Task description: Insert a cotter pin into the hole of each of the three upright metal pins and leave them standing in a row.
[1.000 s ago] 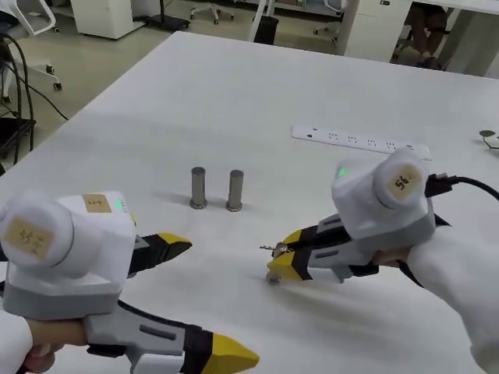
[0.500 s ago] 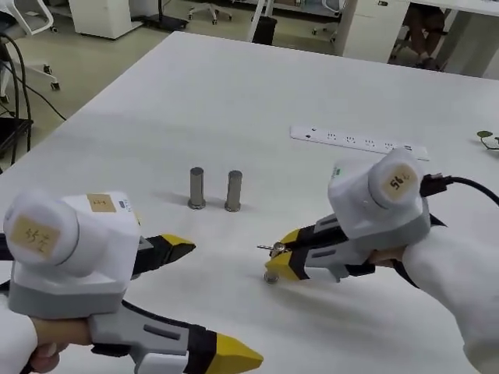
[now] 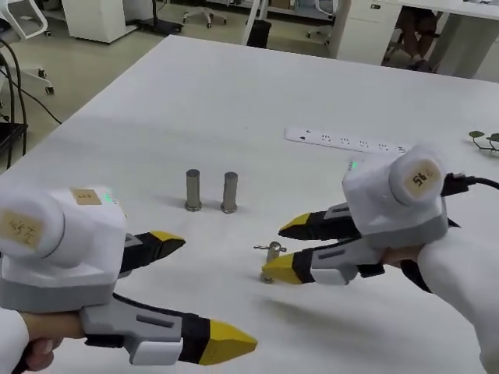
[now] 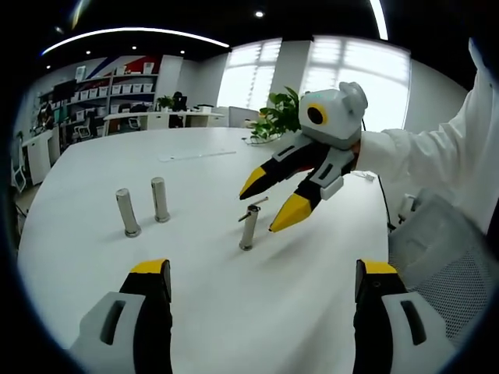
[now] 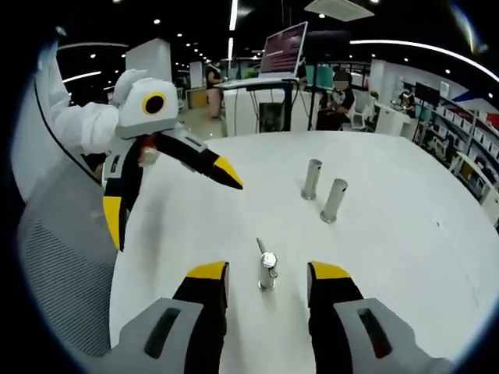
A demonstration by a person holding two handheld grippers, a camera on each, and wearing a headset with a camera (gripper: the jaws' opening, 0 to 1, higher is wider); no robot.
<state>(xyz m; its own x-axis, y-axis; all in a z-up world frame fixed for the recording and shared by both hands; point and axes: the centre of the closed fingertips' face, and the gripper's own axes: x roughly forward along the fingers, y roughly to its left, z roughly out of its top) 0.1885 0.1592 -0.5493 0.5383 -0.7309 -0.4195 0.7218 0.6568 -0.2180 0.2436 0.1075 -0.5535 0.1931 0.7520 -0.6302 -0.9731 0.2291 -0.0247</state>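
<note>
Cotter pin (image 4: 256, 206) in near metal pin (image 4: 248, 231), standing

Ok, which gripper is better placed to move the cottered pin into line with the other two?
Right: the right gripper has open jaws flanking the cottered pin; the left gripper sits farther back.

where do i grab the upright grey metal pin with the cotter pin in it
On the upright grey metal pin, grip the bare shaft below the thin cotter pin, approaching level from the right gripper. The cotter pin juts sideways near the top, so stay low.
</note>
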